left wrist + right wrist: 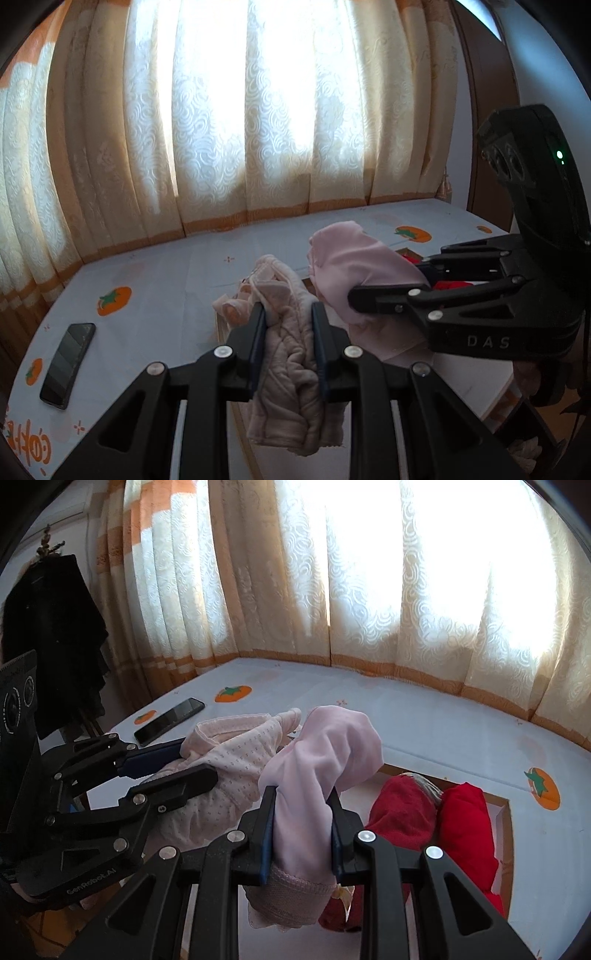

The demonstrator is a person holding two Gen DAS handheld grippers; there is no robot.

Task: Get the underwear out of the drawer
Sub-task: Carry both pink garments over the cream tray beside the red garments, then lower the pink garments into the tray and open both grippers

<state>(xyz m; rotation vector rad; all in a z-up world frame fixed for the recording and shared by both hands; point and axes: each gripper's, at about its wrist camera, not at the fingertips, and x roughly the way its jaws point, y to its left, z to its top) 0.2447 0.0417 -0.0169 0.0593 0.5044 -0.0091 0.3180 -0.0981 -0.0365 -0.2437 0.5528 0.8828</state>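
My left gripper (289, 314) is shut on a crumpled pale pink dotted pair of underwear (284, 354), which hangs down between its fingers. In the right wrist view the same garment (236, 771) shows at left in that gripper (199, 757). My right gripper (302, 794) is shut on a smooth light pink pair of underwear (332, 746), which bulges above the pads. From the left wrist view the right gripper (354, 295) comes in from the right with this pink cloth (351, 262). Below it lies the open drawer (504, 823) with red folded garments (465, 827) inside.
A white sheet with orange persimmon prints (147, 280) covers the flat surface behind. A black phone (68, 363) lies on it at left, and the phone (168, 720) shows too in the right wrist view. Cream curtains (258, 129) hang behind. Dark clothing (51, 635) hangs at far left.
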